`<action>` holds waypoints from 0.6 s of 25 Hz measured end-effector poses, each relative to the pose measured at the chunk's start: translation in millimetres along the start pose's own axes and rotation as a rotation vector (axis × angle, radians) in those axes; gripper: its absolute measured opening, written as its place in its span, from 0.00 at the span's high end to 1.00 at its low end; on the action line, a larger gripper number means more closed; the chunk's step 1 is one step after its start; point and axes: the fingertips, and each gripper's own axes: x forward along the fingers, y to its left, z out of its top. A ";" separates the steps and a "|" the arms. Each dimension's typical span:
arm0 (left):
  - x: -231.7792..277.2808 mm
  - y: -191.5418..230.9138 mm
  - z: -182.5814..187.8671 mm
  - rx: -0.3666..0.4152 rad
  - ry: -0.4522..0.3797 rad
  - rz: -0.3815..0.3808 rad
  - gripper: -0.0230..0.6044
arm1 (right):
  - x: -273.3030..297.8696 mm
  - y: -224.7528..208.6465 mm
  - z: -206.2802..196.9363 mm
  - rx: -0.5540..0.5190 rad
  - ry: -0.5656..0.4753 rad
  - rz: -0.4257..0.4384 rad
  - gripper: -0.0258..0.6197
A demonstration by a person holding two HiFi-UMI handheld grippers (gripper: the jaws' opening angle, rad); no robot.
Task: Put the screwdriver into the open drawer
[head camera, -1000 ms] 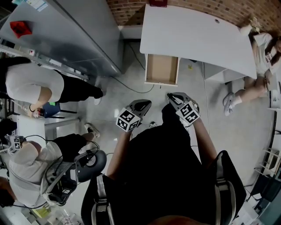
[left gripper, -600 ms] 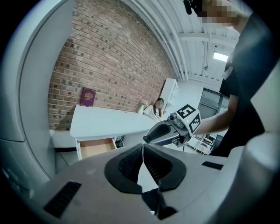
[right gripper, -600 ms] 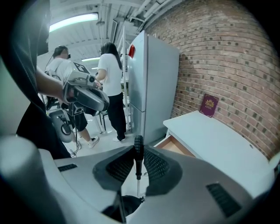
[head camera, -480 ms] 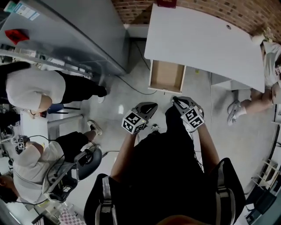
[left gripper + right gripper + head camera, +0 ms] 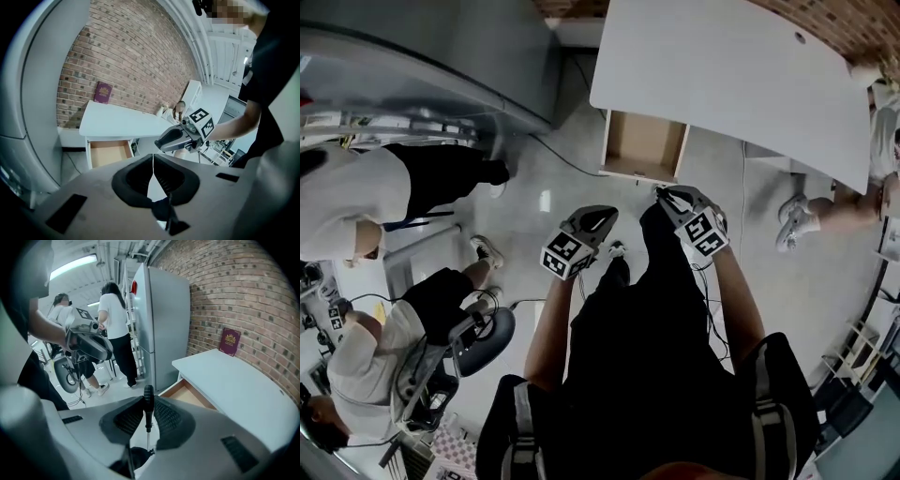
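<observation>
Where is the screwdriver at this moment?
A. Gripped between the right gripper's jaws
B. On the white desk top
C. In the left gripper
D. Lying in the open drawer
A: the right gripper view shows the screwdriver clamped between the pads of the right gripper, and the drawer holds nothing.

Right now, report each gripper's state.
Left gripper: shut, nothing between its jaws.
Right gripper: shut on the screwdriver.
</observation>
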 end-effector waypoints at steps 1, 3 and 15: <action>5.8 6.0 -2.3 -0.010 0.006 0.004 0.94 | 9.2 -5.8 -5.5 0.005 0.009 0.012 0.77; 16.2 16.3 -7.1 -0.031 0.019 0.012 0.94 | 26.6 -16.6 -15.4 0.010 0.024 0.036 0.77; 46.5 63.5 -40.1 -0.144 0.012 0.041 0.94 | 106.6 -48.2 -60.6 -0.038 0.141 0.114 0.77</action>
